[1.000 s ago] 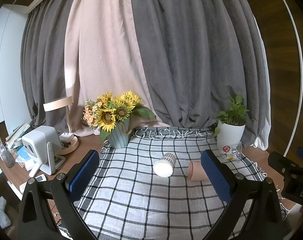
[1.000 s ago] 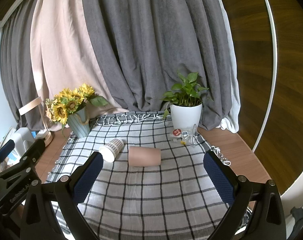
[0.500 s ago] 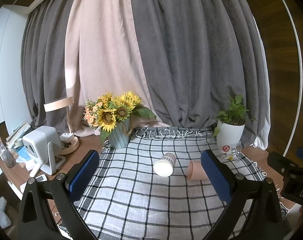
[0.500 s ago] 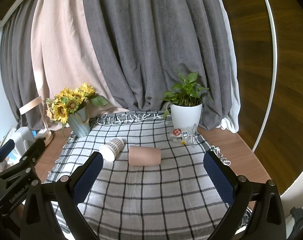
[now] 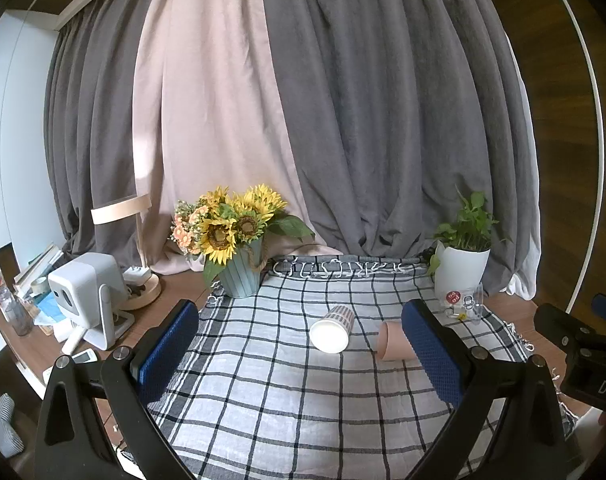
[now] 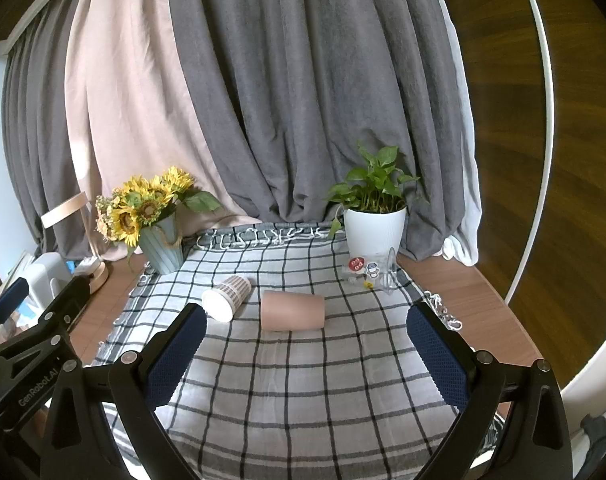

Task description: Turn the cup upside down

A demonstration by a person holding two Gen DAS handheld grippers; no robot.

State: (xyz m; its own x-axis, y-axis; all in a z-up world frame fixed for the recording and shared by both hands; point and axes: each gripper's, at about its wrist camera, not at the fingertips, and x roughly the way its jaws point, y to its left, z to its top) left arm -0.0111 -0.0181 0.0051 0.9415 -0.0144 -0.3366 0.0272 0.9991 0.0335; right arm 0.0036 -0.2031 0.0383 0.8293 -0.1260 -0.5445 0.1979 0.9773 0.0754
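Two grippers hang above the near edge of the checked cloth (image 6: 303, 392), and neither holds anything. The right gripper (image 6: 303, 344) has its jaws spread wide, with only cloth between the blue pads (image 6: 175, 356). The left gripper (image 5: 303, 344) is likewise fully released, its pads (image 5: 165, 350) well apart.

Ahead of the right gripper, between its fingers and slightly left of centre, a pink cup (image 6: 293, 311) lies on its side on the cloth. Just beside it, further left, a patterned paper cup (image 6: 227, 298) also lies on its side, its white round end turned toward the camera. From the left gripper, the paper cup (image 5: 331, 329) sits ahead near centre, and the pink cup (image 5: 395, 346) is partly hidden behind the right-hand finger.

Beyond the cups stand a sunflower vase (image 6: 161, 246) to the left and a white plant pot (image 6: 373, 232) to the right, both clear of the working zone.

Task status: not started. Both cups are untouched and well apart from either gripper. Remaining steps, as judged: approach one cup, close on its wall, rotate it mouth-down, set it on the cloth, and release. Thin cup walls may crush under firm closure.
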